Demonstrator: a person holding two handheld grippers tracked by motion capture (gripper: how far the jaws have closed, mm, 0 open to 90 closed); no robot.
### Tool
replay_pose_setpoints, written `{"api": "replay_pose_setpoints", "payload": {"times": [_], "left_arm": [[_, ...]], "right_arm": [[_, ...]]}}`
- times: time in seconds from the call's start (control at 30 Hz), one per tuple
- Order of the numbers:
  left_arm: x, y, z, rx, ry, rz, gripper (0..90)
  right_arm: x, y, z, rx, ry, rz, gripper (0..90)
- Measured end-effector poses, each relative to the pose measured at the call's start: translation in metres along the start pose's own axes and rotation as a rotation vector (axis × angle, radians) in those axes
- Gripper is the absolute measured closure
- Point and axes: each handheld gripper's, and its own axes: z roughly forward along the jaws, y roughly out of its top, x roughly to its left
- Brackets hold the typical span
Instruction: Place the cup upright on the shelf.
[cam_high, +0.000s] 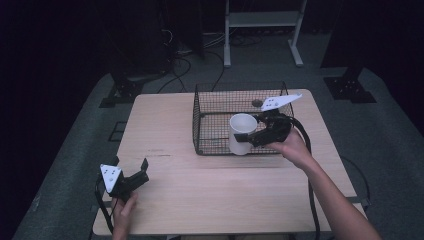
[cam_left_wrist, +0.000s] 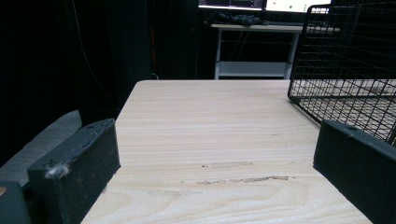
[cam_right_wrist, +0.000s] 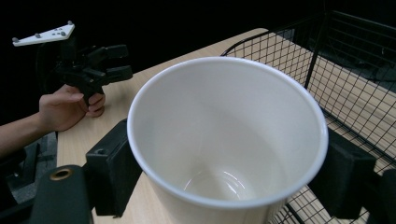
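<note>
Starting at the left, your left gripper (cam_high: 131, 176) rests near the front left corner of the wooden table (cam_high: 165, 125), jaws spread wide with nothing between them; the left gripper view looks along bare wood toward the wire basket (cam_left_wrist: 345, 70), well apart from it. This hand seems to be waiting and has no part in the work for now.

Moving right, the black wire basket (cam_high: 210, 105) stands on the far half of the table. Your right gripper (cam_high: 248, 136) is clamped on the white paper cup (cam_high: 242, 132), a jaw pressed against each side just below the rim, as the right gripper view shows, where the cup (cam_right_wrist: 229, 140) stands upright and empty. From the high view the cup sits at the basket's near right part, though you cannot tell whether it stands on the mesh floor or hangs above it.

By my judgement the cup is grasped and either going in or coming out; the release, or the lift clear of the wall, is what remains.
</note>
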Motion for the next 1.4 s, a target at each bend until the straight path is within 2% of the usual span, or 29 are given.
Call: {"api": "replay_pose_setpoints", "payload": {"times": [0.5, 1.07, 1.3, 1.4], "left_arm": [[0.0, 0.0, 0.0, 0.0, -0.001, 0.002, 0.0], [0.0, 0.0, 0.0, 0.001, -0.002, 0.003, 0.0], [0.0, 0.0, 0.0, 0.001, -0.004, 0.006, 0.0], [0.0, 0.0, 0.0, 0.001, -0.004, 0.001, 0.0]], "right_arm": [[-0.015, 0.025, 0.002, 0.002, -0.025, -0.008, 19.6], [-0.038, 0.038, 0.009, -0.004, -0.053, 0.01, 19.6], [-0.048, 0.041, 0.017, -0.001, -0.059, 0.029, 19.6], [-0.054, 0.041, 0.027, 0.026, -0.071, 0.032, 19.6]]}}
